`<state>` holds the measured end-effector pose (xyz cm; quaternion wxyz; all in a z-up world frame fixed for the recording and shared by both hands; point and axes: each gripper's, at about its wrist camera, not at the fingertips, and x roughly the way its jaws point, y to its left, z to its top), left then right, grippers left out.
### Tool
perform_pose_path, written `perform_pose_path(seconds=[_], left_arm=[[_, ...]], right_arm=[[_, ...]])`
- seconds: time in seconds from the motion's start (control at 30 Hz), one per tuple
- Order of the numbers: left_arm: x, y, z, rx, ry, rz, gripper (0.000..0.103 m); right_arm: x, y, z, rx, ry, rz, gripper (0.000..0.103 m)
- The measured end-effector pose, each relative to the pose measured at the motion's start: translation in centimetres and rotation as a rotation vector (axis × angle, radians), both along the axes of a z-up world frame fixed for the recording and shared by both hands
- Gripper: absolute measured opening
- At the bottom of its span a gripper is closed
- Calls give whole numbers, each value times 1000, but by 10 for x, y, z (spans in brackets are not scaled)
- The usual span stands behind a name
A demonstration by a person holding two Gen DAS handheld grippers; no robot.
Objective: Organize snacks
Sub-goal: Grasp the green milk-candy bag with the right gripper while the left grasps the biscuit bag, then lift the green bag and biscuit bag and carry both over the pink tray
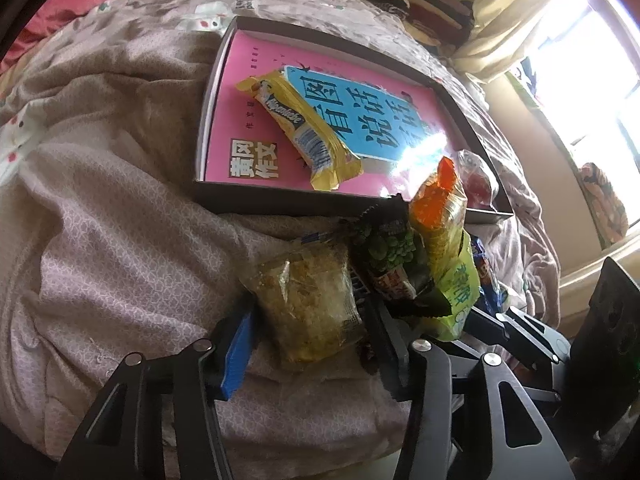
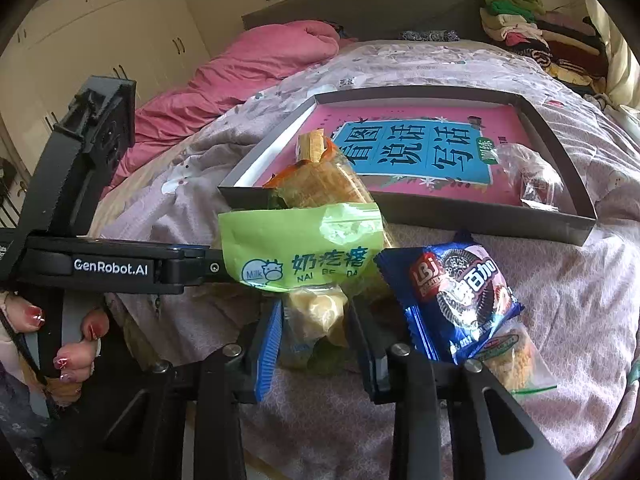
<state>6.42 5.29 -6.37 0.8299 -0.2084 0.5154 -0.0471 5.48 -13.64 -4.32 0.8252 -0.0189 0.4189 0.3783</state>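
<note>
here, both grippers point steeply down at a heap of snacks on a quilted bedspread [image 1: 120,248], just short of the near wall of a shallow dark box [image 2: 480,222] lined with a pink book [image 1: 248,92]. left gripper [image 1: 308,328]: its jaws bracket a clear packet of crumbly brown snack [image 1: 308,300], blue pad at 9 o'clock of the packet, the other finger at 3 o'clock; whether the pads press it i cannot tell. right gripper [image 2: 316,332]: jaws drawn narrow, pinching a pale yellow wrapped sweet [image 2: 316,312] at the bottom of the pile. a green milk-candy pouch [image 2: 296,252] lies at 12 o'clock of that sweet. a blue sandwich-cookie packet [image 2: 460,292] lies at 3 o'clock, touching the right finger. in the right wrist view the left gripper's body comes in from 9 o'clock, a hand [image 2: 56,336] with red nails wrapped round its grip. inside the box a yellow wafer packet [image 1: 300,128] lies across the book.
</note>
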Motion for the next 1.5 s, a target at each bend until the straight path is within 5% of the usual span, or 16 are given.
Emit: perform_pose_path(seconds=[0.4,0.93,1.5], left_arm=[[-8,10,16,-42,-61,9,47],[-16,17,62,20,-187,34,47],[-5,13,79,73,-236,47,47]], right_arm=[[-10,-10,16,68,-40,20,34],[-17,-27,49,123,-181,-4,34],[1,-54,63,160,-237,-120,34]])
